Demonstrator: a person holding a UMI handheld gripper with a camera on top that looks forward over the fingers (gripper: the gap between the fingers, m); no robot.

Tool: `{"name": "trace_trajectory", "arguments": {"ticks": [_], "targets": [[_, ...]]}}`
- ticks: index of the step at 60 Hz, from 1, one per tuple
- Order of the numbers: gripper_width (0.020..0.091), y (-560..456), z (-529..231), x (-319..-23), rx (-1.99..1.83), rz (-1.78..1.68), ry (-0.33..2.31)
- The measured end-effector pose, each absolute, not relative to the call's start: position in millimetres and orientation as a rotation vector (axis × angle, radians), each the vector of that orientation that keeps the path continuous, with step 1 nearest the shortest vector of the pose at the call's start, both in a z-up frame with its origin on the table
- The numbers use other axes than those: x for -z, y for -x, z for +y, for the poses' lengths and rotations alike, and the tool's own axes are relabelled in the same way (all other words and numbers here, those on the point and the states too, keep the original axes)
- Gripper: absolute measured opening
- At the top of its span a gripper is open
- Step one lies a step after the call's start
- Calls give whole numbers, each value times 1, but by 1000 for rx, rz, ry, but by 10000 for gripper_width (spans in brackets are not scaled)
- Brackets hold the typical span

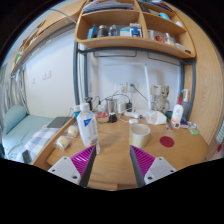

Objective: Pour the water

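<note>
The gripper (112, 160) is level, its jaws spread wide apart with nothing between the pink pads (83, 157).

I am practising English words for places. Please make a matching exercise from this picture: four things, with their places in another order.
Things:
1. blue-labelled bottle
2. white cup
3. pink disc
4. wooden shelf

Places:
A. high above the desk
B. just beyond the left finger of the open hand-held gripper
C. right of the white cup
D. ahead of the right finger

Pairs: 1-B, 2-D, 3-C, 4-A
</note>
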State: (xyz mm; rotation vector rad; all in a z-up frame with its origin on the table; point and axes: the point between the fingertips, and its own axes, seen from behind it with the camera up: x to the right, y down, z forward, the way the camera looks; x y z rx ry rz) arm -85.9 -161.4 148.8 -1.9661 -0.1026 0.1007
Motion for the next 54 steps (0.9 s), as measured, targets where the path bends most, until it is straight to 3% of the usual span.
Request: {"name": "trace_trajectory", "arguments": {"ticks": [11, 35, 39, 42, 54], "targets": [[682, 193, -127, -111, -142, -132, 1930], [683, 238, -39, -100, -113, -163, 1872], [635, 244, -31, -105, -96, -176, 1827], [539, 245, -30, -114, -105, -176, 1778], [473, 237, -28, -115, -132, -81, 1727]]}}
